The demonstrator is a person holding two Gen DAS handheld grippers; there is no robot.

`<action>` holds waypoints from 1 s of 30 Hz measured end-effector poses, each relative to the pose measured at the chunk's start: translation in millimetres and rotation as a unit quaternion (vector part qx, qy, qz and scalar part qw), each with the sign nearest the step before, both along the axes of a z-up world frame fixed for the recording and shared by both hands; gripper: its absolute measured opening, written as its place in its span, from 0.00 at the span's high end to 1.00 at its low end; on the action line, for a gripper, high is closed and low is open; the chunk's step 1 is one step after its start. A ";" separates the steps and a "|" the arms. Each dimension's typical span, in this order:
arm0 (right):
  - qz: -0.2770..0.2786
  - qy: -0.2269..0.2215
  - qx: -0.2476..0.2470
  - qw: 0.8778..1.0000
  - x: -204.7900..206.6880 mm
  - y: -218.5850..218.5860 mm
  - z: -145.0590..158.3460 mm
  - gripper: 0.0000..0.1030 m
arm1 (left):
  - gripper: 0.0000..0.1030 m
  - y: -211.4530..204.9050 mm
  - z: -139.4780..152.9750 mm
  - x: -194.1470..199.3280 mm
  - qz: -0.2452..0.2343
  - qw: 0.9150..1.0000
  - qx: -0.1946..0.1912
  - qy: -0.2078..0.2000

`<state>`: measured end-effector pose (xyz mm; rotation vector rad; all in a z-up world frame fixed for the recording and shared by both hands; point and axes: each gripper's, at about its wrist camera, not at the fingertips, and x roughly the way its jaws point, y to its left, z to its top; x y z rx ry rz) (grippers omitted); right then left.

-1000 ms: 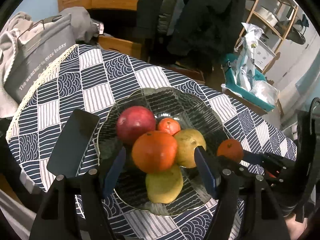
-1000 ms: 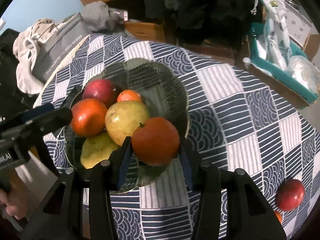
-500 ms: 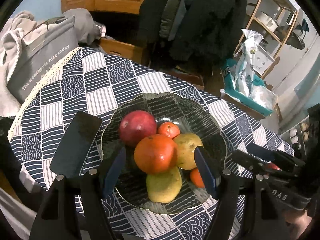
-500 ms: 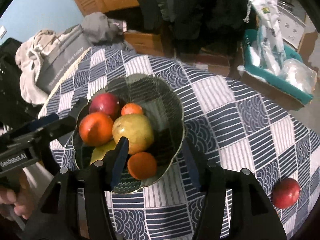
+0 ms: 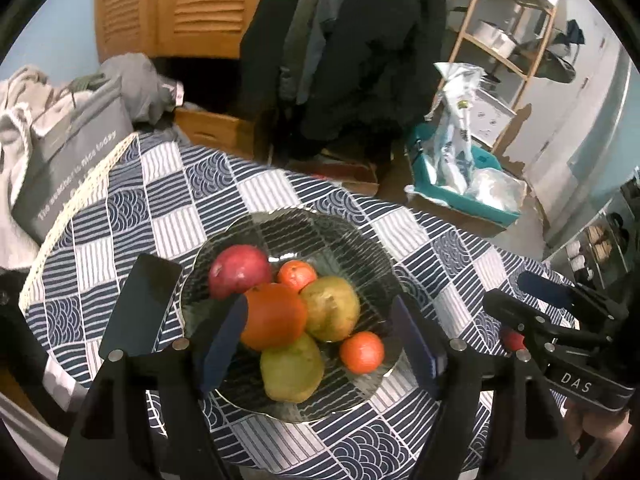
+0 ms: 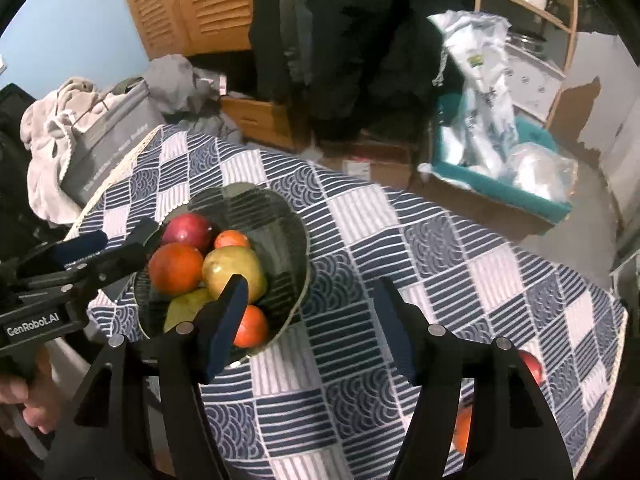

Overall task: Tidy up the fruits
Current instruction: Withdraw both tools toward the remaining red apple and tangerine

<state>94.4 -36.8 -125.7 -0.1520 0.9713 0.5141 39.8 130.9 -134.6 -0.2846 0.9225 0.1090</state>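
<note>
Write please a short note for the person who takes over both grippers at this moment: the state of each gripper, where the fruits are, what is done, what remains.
Left gripper: jaws opening, nothing held, above the glass bowl.
Right gripper: jaws opening, empty, beside the bowl.
Done: six fruits lie in the bowl, among them the small orange near the front rim.
Left: a red fruit and an orange fruit lie on the tablecloth, partly hidden behind the right gripper's finger.

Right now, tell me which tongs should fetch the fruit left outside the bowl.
Right. The right tongs are opening with nothing between them, and the loose red fruit and orange fruit lie on the tablecloth just beside them. The left tongs hang over the glass bowl, farther off.
</note>
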 end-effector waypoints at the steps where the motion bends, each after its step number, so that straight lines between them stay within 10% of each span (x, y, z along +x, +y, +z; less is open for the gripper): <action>1: -0.003 -0.003 -0.001 1.000 -1.3 -3.5 2.5 0.35 | 0.26 -2.7 2.6 -0.4 -0.003 1.000 0.002 -0.003; 30: -0.095 -0.087 -0.001 0.992 -37.5 -107.5 59.9 0.21 | 0.16 -104.4 56.0 -3.4 -0.100 0.991 0.063 -0.056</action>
